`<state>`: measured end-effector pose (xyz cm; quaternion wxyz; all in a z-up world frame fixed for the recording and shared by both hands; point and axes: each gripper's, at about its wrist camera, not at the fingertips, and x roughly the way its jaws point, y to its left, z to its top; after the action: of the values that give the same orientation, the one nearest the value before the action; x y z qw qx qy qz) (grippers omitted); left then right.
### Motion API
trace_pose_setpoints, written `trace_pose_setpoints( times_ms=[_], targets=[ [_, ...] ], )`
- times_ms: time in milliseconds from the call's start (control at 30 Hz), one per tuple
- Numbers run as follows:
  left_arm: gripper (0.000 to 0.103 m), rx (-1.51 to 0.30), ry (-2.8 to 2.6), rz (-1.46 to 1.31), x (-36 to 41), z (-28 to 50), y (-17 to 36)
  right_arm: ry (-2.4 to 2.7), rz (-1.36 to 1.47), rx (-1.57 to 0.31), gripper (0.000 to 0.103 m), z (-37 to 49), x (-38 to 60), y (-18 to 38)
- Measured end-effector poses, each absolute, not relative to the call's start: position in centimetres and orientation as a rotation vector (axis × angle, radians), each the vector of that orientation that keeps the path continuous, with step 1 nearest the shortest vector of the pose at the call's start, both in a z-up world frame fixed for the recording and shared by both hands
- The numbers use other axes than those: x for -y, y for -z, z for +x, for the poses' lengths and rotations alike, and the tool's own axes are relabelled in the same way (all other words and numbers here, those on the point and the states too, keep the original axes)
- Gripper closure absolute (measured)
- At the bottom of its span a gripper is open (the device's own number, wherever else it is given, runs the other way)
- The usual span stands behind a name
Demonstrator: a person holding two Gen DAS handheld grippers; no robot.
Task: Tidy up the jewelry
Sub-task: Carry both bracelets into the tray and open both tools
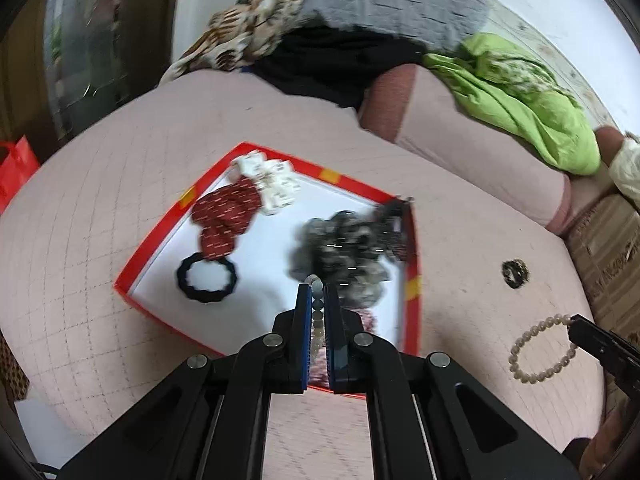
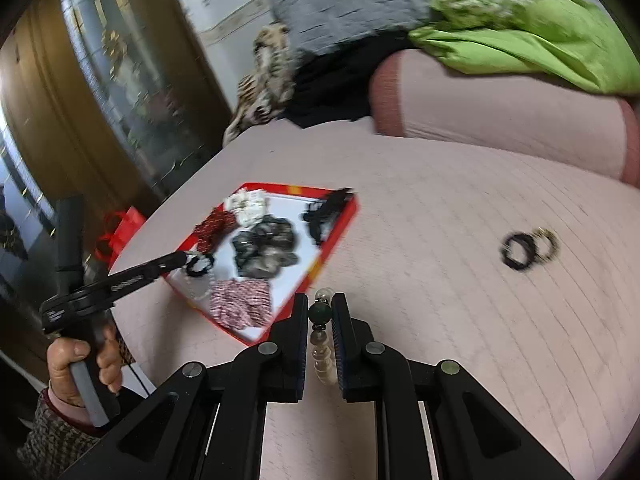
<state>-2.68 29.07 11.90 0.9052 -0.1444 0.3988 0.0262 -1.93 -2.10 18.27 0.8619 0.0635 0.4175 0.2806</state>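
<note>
A shallow red box (image 1: 160, 236) with a white floor lies on the pink quilted cover. In it are a dark red scrunchie (image 1: 226, 210), white clips (image 1: 272, 182), a black hair tie (image 1: 207, 278) and a grey scrunchie (image 1: 340, 248). My left gripper (image 1: 317, 290) is shut on a string of pale grey-green beads (image 1: 318, 320) above the box's near side. Off the box's right corner, my right gripper (image 2: 320, 300) is shut on a pale bead bracelet (image 2: 320, 314) with one dark green bead. From the left wrist view that bracelet (image 1: 540, 350) hangs as a loop.
Two small dark hair rings (image 2: 520, 250) lie on the cover to the right of the box (image 2: 336, 236). A green cloth (image 1: 516, 96), a grey blanket (image 1: 392, 0) and a rolled pink pillow (image 2: 500, 108) lie at the back. A hand (image 2: 76, 364) grips the left gripper's handle.
</note>
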Motion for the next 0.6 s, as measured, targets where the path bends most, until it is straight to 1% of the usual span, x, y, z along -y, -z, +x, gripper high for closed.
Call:
trace_pose_setpoints(
  times_ms=[367, 600],
  targets=[
    [0.098, -0.88, -0.16, -0.45, -35.1, -2.7, -8.4, -0.704, 0.054, -0.93, 0.09, 1.2, -9.6, -18.0],
    [0.098, -0.923, -0.156, -0.499, -35.8, -2.2, -6.9, -0.779, 0.094, -1.015, 0.09, 5.3, -16.7, -16.2]
  ],
)
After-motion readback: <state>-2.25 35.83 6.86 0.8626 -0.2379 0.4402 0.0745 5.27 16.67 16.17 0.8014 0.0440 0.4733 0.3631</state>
